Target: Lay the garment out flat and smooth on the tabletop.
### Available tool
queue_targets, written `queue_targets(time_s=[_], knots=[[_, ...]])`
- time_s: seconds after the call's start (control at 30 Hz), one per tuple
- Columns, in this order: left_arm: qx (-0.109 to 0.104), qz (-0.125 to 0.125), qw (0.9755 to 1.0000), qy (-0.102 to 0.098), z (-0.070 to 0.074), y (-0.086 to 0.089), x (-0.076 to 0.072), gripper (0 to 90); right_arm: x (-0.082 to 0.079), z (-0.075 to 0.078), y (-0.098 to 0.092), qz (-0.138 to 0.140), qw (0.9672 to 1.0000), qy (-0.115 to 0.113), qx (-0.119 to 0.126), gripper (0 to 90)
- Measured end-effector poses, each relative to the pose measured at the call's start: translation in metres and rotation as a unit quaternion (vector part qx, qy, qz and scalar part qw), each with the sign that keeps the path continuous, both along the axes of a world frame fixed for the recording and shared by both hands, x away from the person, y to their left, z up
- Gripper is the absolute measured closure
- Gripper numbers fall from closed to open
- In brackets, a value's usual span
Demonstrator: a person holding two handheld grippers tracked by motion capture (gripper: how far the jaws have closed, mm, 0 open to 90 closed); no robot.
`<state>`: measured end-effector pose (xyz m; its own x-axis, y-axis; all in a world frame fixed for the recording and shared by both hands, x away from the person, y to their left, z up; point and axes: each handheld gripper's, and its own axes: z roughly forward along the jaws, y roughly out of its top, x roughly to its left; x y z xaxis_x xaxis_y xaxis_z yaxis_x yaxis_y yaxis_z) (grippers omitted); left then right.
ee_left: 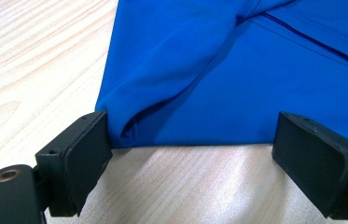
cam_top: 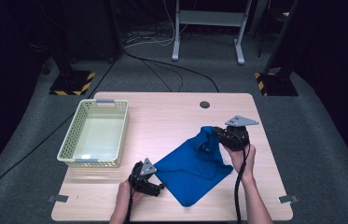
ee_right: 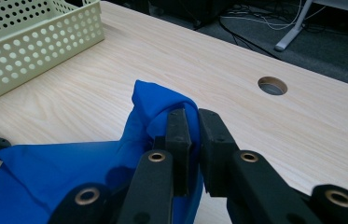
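On a pale wooden surface [cam_top: 171, 116], seen from a high view, a blue cloth [cam_top: 192, 168] lies spread toward the person's side, right of centre. Its far corner is lifted off the wood and bunched into a peak, while the rest rests flat with one point reaching toward the near edge.

At the left, the left tongs [cam_top: 158, 188] sit low by the cloth's near-left corner, held in the person's left hand [cam_top: 126, 192]. From the left gripper view, their two black jaws stand wide apart, one on each side of the cloth's hem [ee_left: 185, 135]. The left-hand jaw in that view is right against the folded corner of the fabric; the other jaw is just clear of the hem. Nothing is pinched between them.

At the right, the right tongs [cam_top: 215, 134] are held in the person's right hand [cam_top: 242, 158], raised above the wood. From the right gripper view, their jaws are closed narrow on the raised fold of blue cloth [ee_right: 157, 107], which bulges up around the tips.

Farther left on the surface, well apart from the cloth, stands a pale green perforated basket [cam_top: 69, 147]. A round hole [cam_top: 204, 104] is cut in the wood near the far edge.
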<state>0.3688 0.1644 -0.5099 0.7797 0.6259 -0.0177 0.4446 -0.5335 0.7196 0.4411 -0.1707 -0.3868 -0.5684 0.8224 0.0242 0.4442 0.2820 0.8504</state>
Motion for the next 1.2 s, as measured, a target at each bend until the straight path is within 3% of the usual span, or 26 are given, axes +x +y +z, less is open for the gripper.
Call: queue_targets(time_s=[0.47, 0.7, 0.97, 1.07, 1.2], knots=[[0.000, 0.000, 1.0000, 0.000, 0.000, 0.000, 0.000, 11.3, 0.019, -0.004, -0.007, -0.021, 0.9998, 0.008, 0.000, 83.6], [0.000, 0.000, 1.0000, 0.000, 0.000, 0.000, 0.000, 11.3, 0.032, -0.007, -0.011, -0.040, 0.9989, 0.008, -0.020, 83.5], [0.000, 0.001, 1.0000, 0.000, 0.000, 0.000, 0.000, 11.3, 0.056, -0.023, -0.015, -0.076, 0.9961, 0.018, -0.040, 83.0], [0.000, 0.001, 1.0000, 0.001, 0.000, 0.000, 0.000, 11.3, 0.069, -0.028, -0.017, -0.110, 0.9924, 0.022, -0.052, 74.6], [0.000, 0.000, 1.0000, 0.000, 0.000, 0.000, 0.000, 11.3, 0.070, -0.031, -0.020, -0.124, 0.9903, 0.027, -0.056, 64.1]])
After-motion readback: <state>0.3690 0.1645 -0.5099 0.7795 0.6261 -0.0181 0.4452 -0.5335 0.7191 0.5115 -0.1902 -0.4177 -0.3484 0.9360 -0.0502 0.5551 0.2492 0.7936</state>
